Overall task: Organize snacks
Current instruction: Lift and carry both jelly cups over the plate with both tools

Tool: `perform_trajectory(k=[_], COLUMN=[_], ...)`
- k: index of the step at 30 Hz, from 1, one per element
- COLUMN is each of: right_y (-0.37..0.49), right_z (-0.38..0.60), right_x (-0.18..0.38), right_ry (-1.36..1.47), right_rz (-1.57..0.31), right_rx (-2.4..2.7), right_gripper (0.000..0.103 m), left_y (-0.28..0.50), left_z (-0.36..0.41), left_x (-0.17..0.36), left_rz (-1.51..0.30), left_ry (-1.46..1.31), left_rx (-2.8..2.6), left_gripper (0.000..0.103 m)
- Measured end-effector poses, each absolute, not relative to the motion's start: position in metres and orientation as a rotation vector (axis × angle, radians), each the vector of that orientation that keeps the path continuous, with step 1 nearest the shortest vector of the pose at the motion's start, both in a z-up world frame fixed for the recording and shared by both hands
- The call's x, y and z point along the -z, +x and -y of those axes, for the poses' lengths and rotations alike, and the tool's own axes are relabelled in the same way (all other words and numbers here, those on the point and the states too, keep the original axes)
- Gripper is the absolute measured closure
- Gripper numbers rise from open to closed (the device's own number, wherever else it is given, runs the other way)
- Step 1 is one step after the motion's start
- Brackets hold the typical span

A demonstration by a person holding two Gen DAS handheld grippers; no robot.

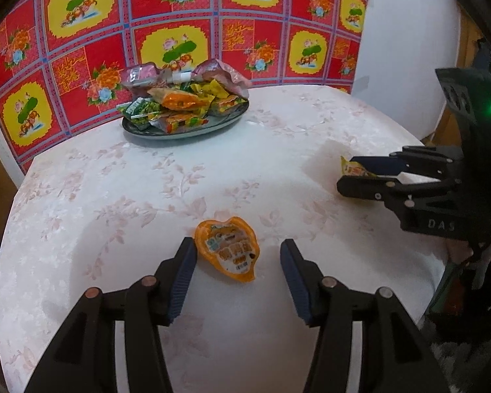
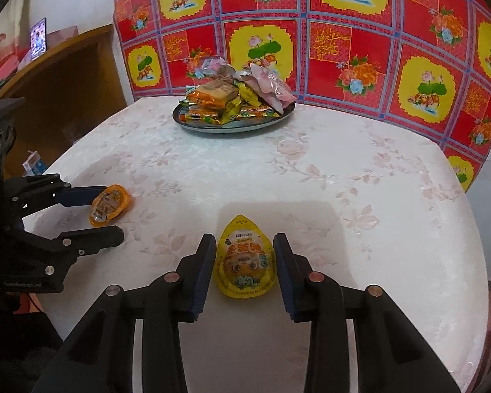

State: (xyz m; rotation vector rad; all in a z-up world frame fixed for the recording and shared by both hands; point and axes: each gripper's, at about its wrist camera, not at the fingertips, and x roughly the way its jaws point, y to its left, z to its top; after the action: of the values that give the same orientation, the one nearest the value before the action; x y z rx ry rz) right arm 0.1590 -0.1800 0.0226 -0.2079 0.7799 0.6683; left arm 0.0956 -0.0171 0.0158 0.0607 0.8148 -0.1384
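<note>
the left gripper (image 1: 237, 258) gapes wide around the orange jelly cup (image 1: 227, 249), gripping nothing. the right gripper (image 2: 244, 255) brackets the yellow jelly cup (image 2: 245, 262), pads just beside it; contact is unclear. on the far plate (image 2: 193, 123), heaped snacks (image 2: 232, 98) hide one another.

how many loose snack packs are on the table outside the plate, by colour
orange pack: 1, between the open left gripper fingers
yellow pack: 1, between the open right gripper fingers
total: 2 loose; the heap on the plate is not counted

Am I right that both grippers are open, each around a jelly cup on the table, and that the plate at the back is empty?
Not quite: the plate is piled with snacks, as the right wrist view shows. The rest holds: the left gripper straddles the orange cup, the right gripper the yellow cup.
</note>
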Motion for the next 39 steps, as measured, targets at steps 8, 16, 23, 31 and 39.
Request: perform_trajectory(k=[8,16,23,31,39], right_y=[0.161,0.158,0.162,0.174,0.182], right_z=[0.181,0.178,0.178,0.168,0.162], right_x=[-0.021,-0.042,-0.077,-0.091,-0.073], right_ry=[-0.189,-0.222,-0.157,-0.144,-0.098], right_rz=[-0.787,-0.773,-0.718,-0.704,-0.736], right_rx=[-0.682,-0.671,-0.679,-0.685,-0.664], right_gripper=[0.066,0.066,0.067,0.067,0.07], left_y=[0.103,0.094,0.087,0.094,0.113], left_z=[0.015,0.02,0.015,0.014,0.009], left_x=[-0.016,-0.03,-0.061,-0.071,-0.055], left_rz=[-0.829,-0.823,-0.752,-0.699,-0.638], left_ry=[0.041,0.109,0.175,0.217,0.113], left_rx=[0.109,0.092,0.065,0.062,0.108], left_gripper=[0.067,0.071,0.071,0.071,0.071])
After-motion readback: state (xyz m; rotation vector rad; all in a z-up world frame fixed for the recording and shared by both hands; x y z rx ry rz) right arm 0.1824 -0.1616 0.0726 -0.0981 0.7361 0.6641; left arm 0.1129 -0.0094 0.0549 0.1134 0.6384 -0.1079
